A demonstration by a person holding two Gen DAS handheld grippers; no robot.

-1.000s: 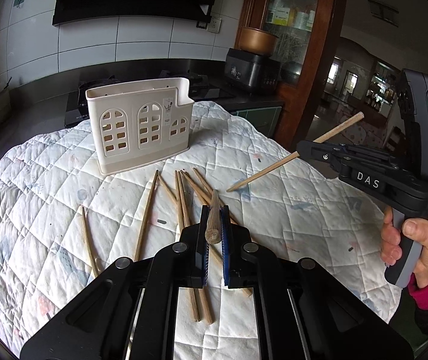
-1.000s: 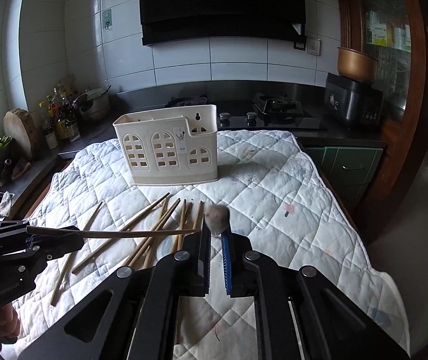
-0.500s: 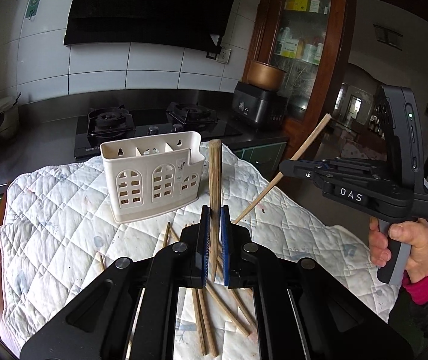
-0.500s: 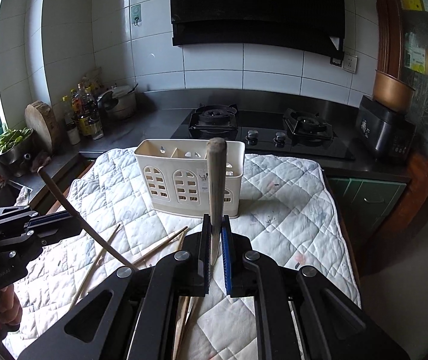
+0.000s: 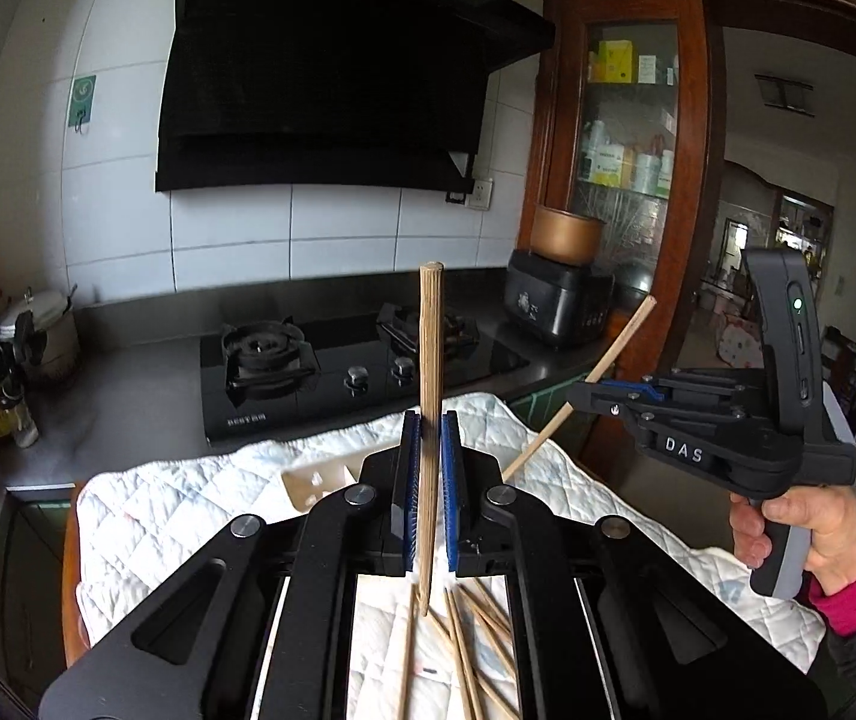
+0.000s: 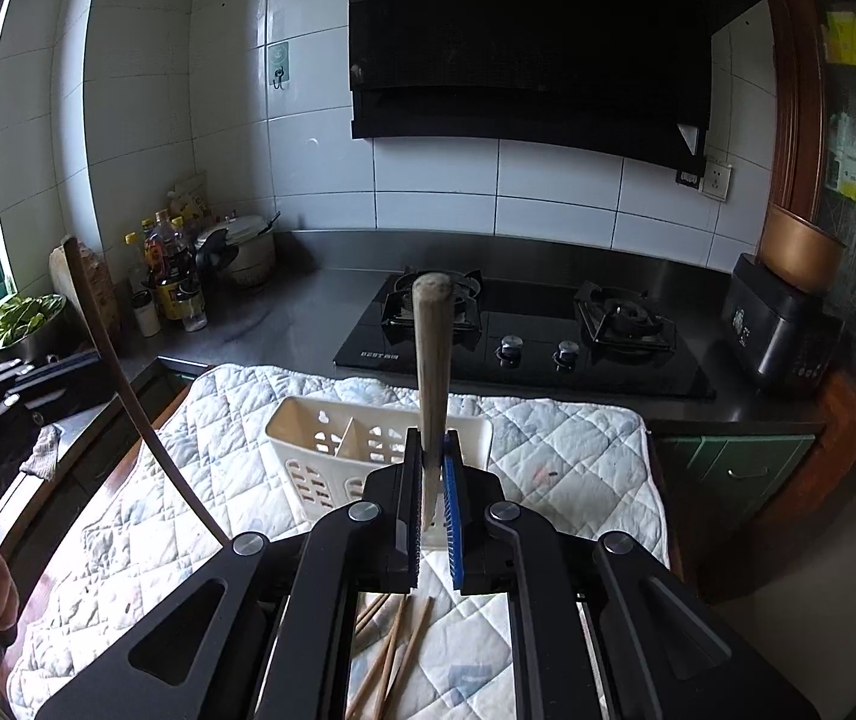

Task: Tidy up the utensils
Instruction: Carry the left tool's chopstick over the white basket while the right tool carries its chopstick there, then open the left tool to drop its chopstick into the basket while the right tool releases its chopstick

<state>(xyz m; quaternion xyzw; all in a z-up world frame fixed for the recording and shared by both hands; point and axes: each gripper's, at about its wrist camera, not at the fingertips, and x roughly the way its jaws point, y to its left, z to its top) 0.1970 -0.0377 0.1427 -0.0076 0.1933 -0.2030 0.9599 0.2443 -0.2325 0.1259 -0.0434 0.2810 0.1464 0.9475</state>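
My left gripper (image 5: 426,438) is shut on a wooden chopstick (image 5: 429,372) that stands upright between its blue pads, well above the table. My right gripper (image 6: 429,450) is shut on another chopstick (image 6: 431,354), also upright. The right gripper also shows in the left wrist view (image 5: 592,387), its chopstick (image 5: 583,387) slanting. The left gripper's chopstick appears at the left of the right wrist view (image 6: 122,384). The cream slotted utensil holder (image 6: 314,450) stands on the quilted cloth (image 6: 577,450), partly hidden behind my fingers. Several loose chopsticks (image 5: 475,630) lie on the cloth below.
A black gas hob (image 6: 547,330) sits on the grey counter behind the table. Bottles and a pot (image 6: 188,276) stand at the back left. A black cooker (image 6: 781,330) and a wooden cabinet (image 5: 625,150) are on the right.
Both grippers have risen and tilted up with their chopsticks, which now stand upright. The holder has dropped low in both views and the loose chopsticks lie farther below.
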